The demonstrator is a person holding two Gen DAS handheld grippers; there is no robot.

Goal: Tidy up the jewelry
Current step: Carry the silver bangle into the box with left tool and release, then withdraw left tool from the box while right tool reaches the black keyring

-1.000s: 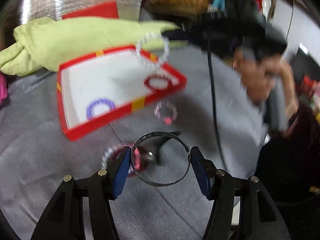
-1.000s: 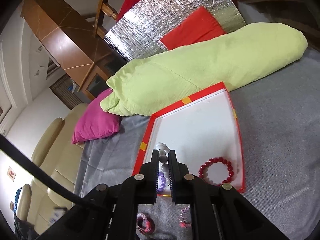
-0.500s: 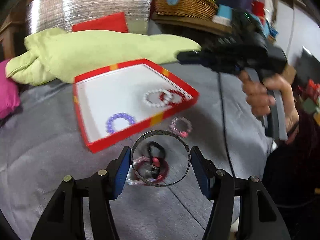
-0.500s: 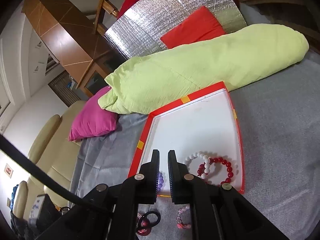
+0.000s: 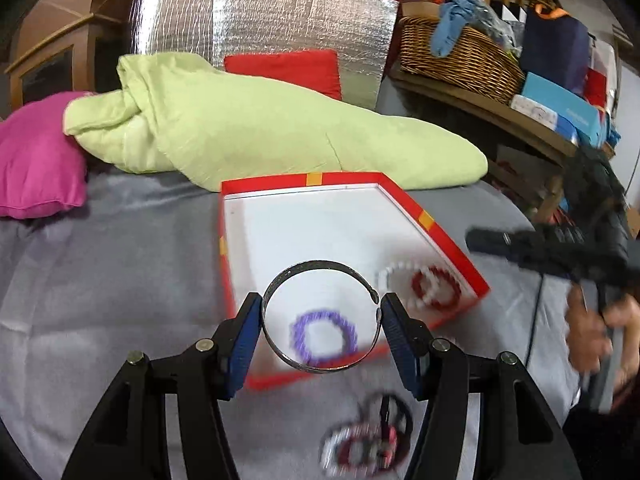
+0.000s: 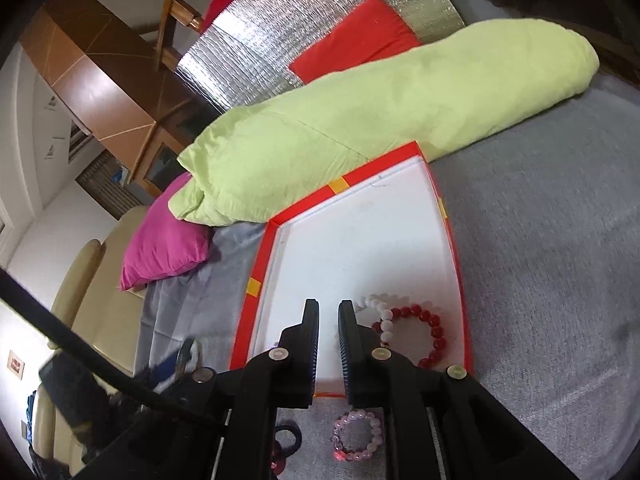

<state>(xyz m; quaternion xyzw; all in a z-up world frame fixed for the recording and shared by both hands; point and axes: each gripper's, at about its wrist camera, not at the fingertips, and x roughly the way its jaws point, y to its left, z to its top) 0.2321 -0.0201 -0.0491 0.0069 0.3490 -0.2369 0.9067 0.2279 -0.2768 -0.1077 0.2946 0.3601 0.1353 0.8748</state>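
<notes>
My left gripper point(image 5: 320, 320) is shut on a thin metal bangle point(image 5: 316, 266), which its blue pads hold by the sides. It hangs over the near edge of the red tray point(image 5: 304, 179) with the white floor. In the tray lie a purple bead bracelet point(image 5: 298, 336), a white one point(image 6: 380, 312) and a red one point(image 6: 436, 332) that overlap. My right gripper point(image 6: 329, 308) hovers over the tray's near end. Its jaws are opening from a narrow gap with nothing between them. A pink bracelet point(image 6: 358, 432) and several dark red ones point(image 5: 368, 440) lie on the grey cloth in front of the tray.
A long green pillow point(image 5: 260, 128) lies just behind the tray, with a pink cushion point(image 5: 36, 160) at its left and a red cushion point(image 5: 288, 68) against a silver panel. At the right stands a wooden shelf with a wicker basket point(image 5: 456, 60). A hand point(image 5: 592, 336) holds the right gripper.
The right gripper let go of the white bracelet, which now lies in the tray against the red one. My left gripper carried the bangle from above the loose bracelets to the tray's near edge.
</notes>
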